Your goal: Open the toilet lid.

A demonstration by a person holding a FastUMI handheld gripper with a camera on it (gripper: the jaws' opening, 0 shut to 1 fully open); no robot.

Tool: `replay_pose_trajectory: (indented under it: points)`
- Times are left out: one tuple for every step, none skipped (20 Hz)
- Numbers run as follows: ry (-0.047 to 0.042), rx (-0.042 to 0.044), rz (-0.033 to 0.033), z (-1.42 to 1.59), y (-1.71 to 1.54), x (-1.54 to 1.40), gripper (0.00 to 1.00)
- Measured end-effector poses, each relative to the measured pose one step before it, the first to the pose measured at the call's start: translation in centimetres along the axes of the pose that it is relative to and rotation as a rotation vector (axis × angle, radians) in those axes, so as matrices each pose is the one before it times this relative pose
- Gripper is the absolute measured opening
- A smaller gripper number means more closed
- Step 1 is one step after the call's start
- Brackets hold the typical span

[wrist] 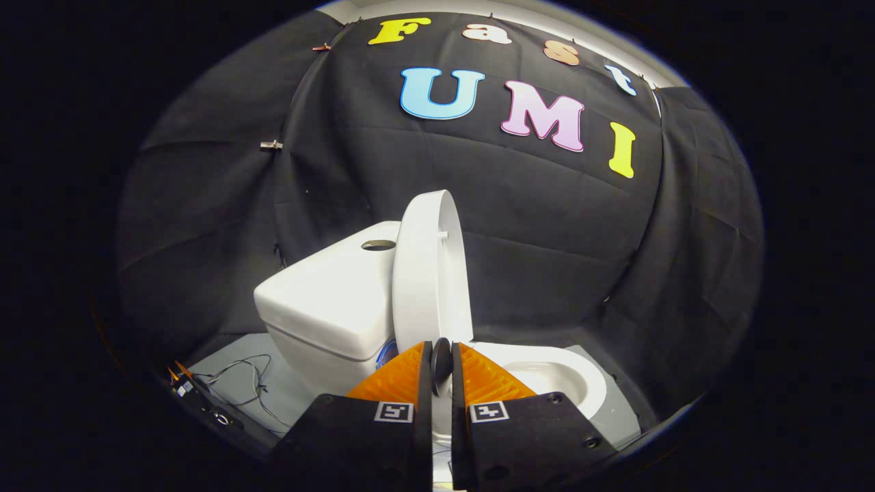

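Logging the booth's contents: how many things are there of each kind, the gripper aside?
Toilets: 1, the toilet with its lid raised.
Loose wires: 1 bunch, the wires on the floor.
Small devices: 1, the device beside them.
Total: 3.

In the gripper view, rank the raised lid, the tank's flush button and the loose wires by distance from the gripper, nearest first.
1. Raised lid, just ahead of the nearly closed gripper.
2. Flush button, atop the tank behind the lid.
3. Loose wires, on the floor beside the tank; ranking against the button is uncertain.

Loose thin wires (249,383) trail across the grey floor (618,417) — beside them, perhaps a small connector (183,384).
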State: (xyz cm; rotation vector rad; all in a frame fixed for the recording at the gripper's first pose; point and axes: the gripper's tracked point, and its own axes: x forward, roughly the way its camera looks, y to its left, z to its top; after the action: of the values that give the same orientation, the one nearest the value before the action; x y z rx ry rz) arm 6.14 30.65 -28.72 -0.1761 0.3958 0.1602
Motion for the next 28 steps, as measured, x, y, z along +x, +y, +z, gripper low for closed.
replay_pose_trajectory:
  points:
    - [-0.00101,-0.00511,-0.00244,0.041,0.051,-0.096,0.16]
    - [-0.00082,-0.00518,-0.00091,-0.011,0.069,0.018,0.16]
    - [0.00027,-0.00338,-0.00136,0.032,-0.051,0.024,0.16]
    - [-0.00064,-0.00462,-0.00218,-0.101,-0.012,-0.056,0.16]
    - [0.00079,-0.00244,-0.00267,0.05,-0.148,0.082,0.15]
    - [-0.00046,-0.00223,-0.00286,0.013,-0.039,0.017,0.15]
    - [-0.00032,0.00306,-0.00123,-0.034,-0.091,-0.027,0.15]
    - [0.00027,0.00259,-0.00254,-0.074,-0.062,-0.12,0.15]
    - [-0.00039,0.00169,0.00168,0.067,-0.009,-0.014,0.16]
    - [-0.00259,-0.00033,0.00134,0.119,-0.037,-0.057,0.15]
    - [-0.00744,-0.00272,0.00219,0.219,-0.065,-0.149,0.15]
    - [-0.01541,-0.00132,-0.00156,0.321,-0.08,-0.107,0.16]
    - [-0.01401,-0.00248,-0.00468,0.407,-0.306,-0.225,0.15]
    - [-0.01321,-0.00356,0.00114,0.402,0.032,-0.226,0.14]
    - [-0.00683,-0.00486,-0.00075,-0.002,0.063,-0.08,0.14]
    - [-0.00869,-0.00203,0.0033,0.268,-0.049,-0.183,0.21]
    - [-0.00577,0.00397,0.00833,0.159,0.098,-0.097,0.34]
    - [0.00336,-0.00324,-0.00212,-0.062,-0.019,-0.092,0.47]
    - [0.00425,0.00109,0.0097,0.047,0.07,0.01,0.6]
    - [0.00694,0.00456,0.01229,-0.157,0.243,-0.11,0.73]
    - [0.01015,0.00135,-0.00834,-0.08,-0.336,-0.063,0.87]
    - [0.00048,0.00424,0.00319,0.088,-0.131,0.058,1.0]
    - [-0.00305,0.00174,0.00103,0.181,-0.151,-0.165,0.99]
    - [-0.00481,-0.00105,-0.00036,0.176,-0.188,-0.149,0.99]
    - [-0.0045,0.00028,0.00092,0.268,-0.16,-0.155,0.99]
    - [-0.00199,0.00457,0.0076,0.157,0.038,-0.172,0.99]
    - [-0.00236,0.0034,0.00682,0.279,-0.014,-0.215,0.99]
    - [-0.00314,0.00004,0.00338,0.321,-0.194,-0.277,0.99]
